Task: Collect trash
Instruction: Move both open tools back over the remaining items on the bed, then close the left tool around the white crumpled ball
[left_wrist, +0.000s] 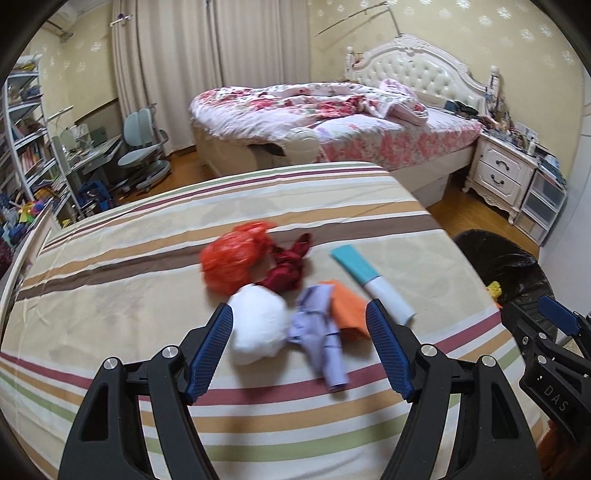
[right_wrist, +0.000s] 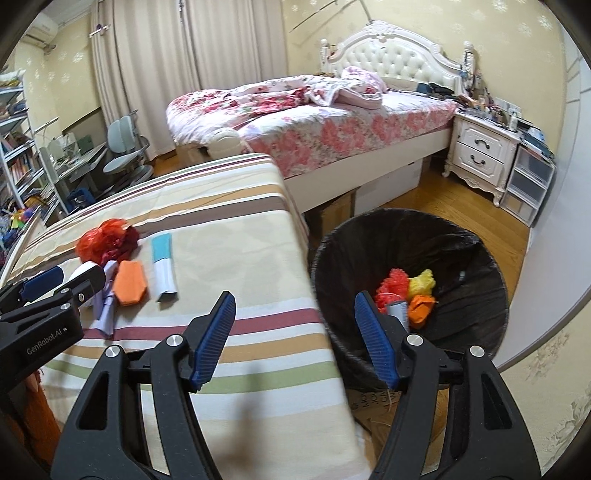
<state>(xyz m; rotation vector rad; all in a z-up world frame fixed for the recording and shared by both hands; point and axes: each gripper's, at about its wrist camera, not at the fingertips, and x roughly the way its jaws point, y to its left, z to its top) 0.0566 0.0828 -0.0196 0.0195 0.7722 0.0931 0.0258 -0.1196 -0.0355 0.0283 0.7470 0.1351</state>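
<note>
Trash lies on the striped bed (left_wrist: 110, 266): an orange-red plastic bag (left_wrist: 232, 254), a dark red scrap (left_wrist: 290, 267), a white crumpled ball (left_wrist: 258, 325), a lilac paper (left_wrist: 321, 339), an orange paper (left_wrist: 347, 308) and a teal-and-white box (left_wrist: 373, 282). My left gripper (left_wrist: 299, 321) is open and empty, just short of the white ball and lilac paper. My right gripper (right_wrist: 295, 310) is open and empty, over the bed's edge beside the black bin (right_wrist: 476, 254). The bin holds red, yellow and orange scraps (right_wrist: 406, 291).
A floral bed (right_wrist: 314, 122) with a white headboard stands beyond. A white nightstand (right_wrist: 480, 155) and plastic drawers (right_wrist: 528, 184) are at the right. A desk, chair (left_wrist: 144, 155) and bookshelf (left_wrist: 22, 140) are at the left. Wooden floor surrounds the bin.
</note>
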